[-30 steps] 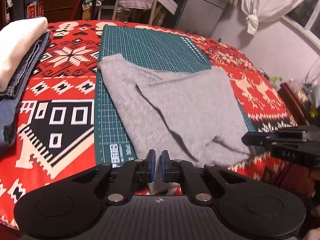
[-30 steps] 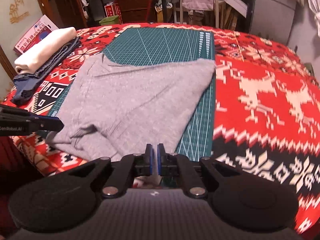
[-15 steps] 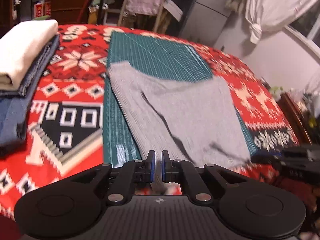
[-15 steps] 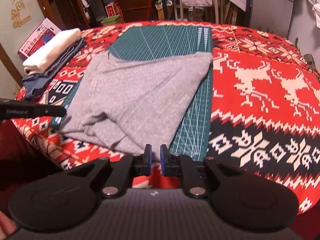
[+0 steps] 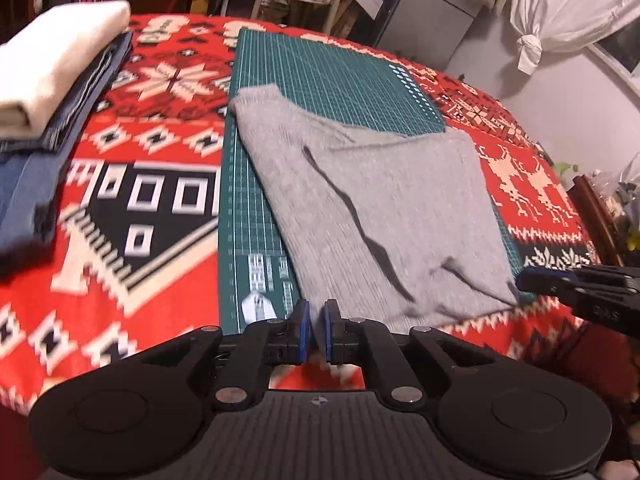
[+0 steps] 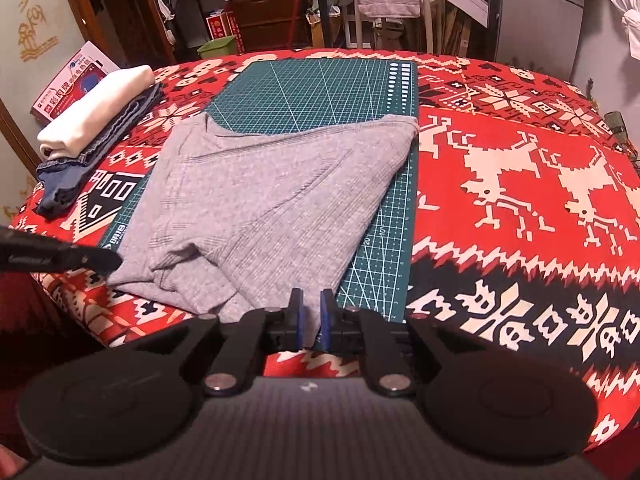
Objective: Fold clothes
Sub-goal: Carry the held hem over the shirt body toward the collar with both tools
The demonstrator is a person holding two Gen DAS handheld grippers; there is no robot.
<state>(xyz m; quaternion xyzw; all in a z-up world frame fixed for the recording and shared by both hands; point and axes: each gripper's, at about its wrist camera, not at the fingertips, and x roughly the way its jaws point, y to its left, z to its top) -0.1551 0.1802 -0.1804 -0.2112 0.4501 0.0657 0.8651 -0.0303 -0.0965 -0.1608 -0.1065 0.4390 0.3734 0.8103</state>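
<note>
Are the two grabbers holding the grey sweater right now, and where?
Yes. The left hand-held gripper and the right hand-held gripper each pinch the near edge of the grey knitted sweater.

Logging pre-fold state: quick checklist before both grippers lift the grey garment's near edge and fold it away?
1. Left gripper clamped on grey garment: ok, near edge between the fingers.
2. Right gripper clamped on it: ok.
3. Garment flat: not ok, creases run across it.
4. Garment on green mat: not ok, near edge overhangs onto the red blanket.
5. Far mat clear for landing: ok.
6. Folded stack clear of garment: ok.
</note>
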